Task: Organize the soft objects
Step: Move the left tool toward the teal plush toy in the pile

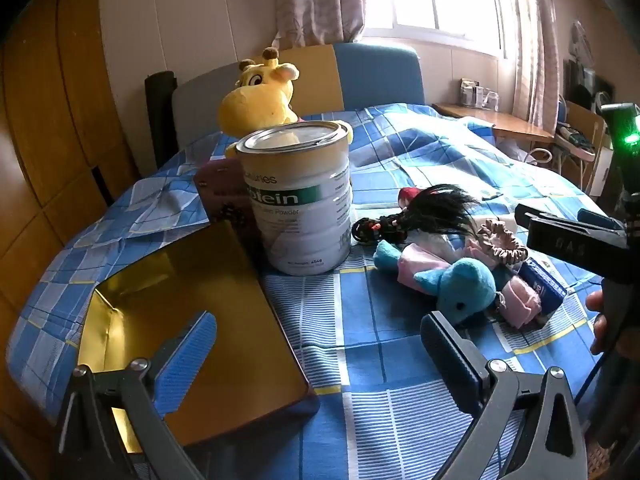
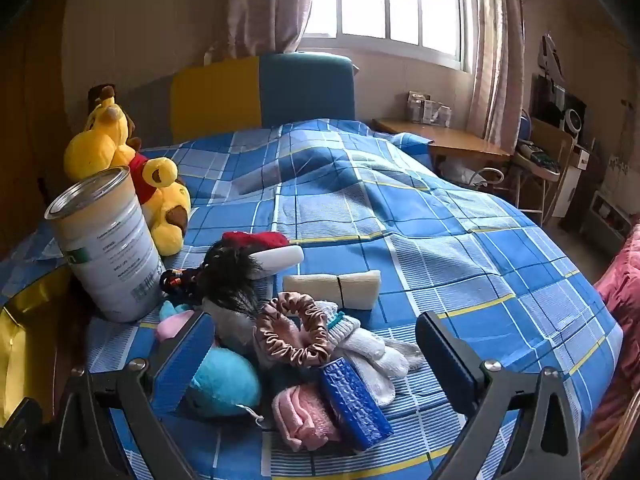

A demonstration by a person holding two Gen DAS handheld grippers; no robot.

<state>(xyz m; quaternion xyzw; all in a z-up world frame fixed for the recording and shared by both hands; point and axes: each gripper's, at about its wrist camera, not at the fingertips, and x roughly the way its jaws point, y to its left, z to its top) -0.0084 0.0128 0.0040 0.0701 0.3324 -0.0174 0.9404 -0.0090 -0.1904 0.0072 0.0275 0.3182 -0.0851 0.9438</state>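
Observation:
A heap of soft things lies on the blue checked bed: a blue plush whale (image 1: pixel 466 286) (image 2: pixel 224 384), pink cloth (image 2: pixel 304 416), a brown scrunchie (image 2: pixel 294 334) (image 1: pixel 502 244), white socks (image 2: pixel 372 356), a black hairpiece (image 2: pixel 232 276) and a blue packet (image 2: pixel 352 400). My left gripper (image 1: pixel 320 348) is open and empty above the bed, between the open gold tin box (image 1: pixel 192 320) and the heap. My right gripper (image 2: pixel 312 352) is open over the heap, its left finger by the whale. It shows at the right in the left wrist view (image 1: pixel 576 236).
A white protein powder can (image 1: pixel 300 200) (image 2: pixel 106 248) stands beside the gold box. A yellow plush giraffe (image 1: pixel 260 96) and a yellow bear (image 2: pixel 160 196) sit near the headboard. A white foam block (image 2: pixel 332 284) lies on the bed. A desk (image 2: pixel 444 140) stands by the window.

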